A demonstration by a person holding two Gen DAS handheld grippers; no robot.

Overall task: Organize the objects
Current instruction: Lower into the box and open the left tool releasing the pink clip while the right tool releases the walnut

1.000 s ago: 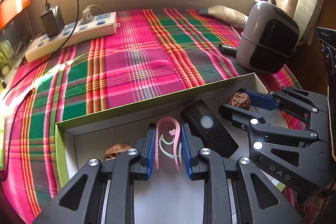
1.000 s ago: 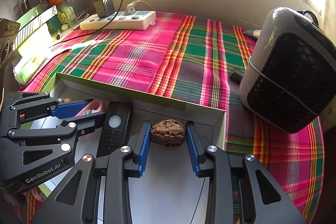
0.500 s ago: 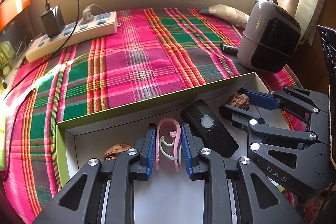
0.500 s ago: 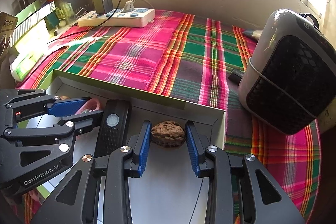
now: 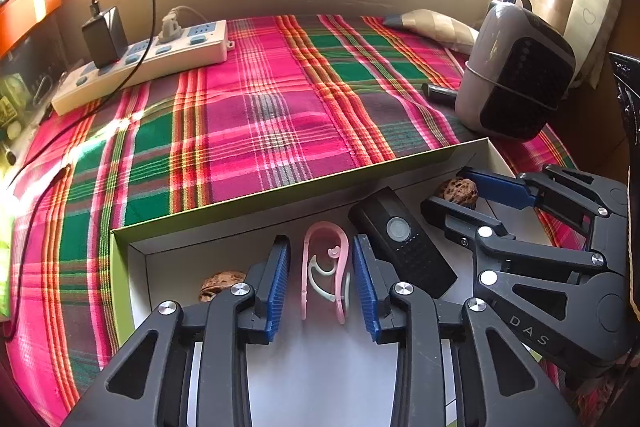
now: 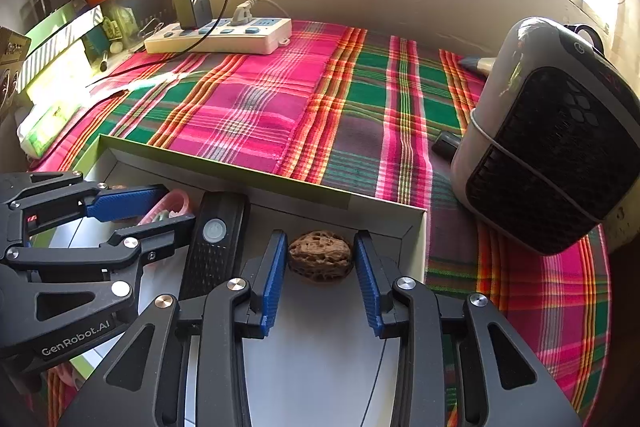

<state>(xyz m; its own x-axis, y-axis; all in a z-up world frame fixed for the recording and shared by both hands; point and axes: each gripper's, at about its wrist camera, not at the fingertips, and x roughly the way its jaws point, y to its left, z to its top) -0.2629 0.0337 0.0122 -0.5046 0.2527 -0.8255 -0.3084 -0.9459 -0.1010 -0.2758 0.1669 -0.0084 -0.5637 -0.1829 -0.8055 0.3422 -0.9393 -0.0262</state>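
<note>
Left gripper (image 5: 320, 283): jaws apart, straddling pink clip (image 5: 325, 267) lying flat in box (image 5: 256, 215); pads clear of it both sides, nothing held.
Right gripper (image 6: 320, 275): jaws apart around walnut (image 6: 320, 255) in box's right corner; pads just beside shell, contact on left pad uncertain; not clamped.
Change over last second: jaw gaps unchanged; both tools eased slightly back.
Other contents: black remote (image 5: 402, 243) between the two; second walnut (image 5: 220, 283) left of clip.
Reading: items deposited, release done; withdrawal probably next.
</note>
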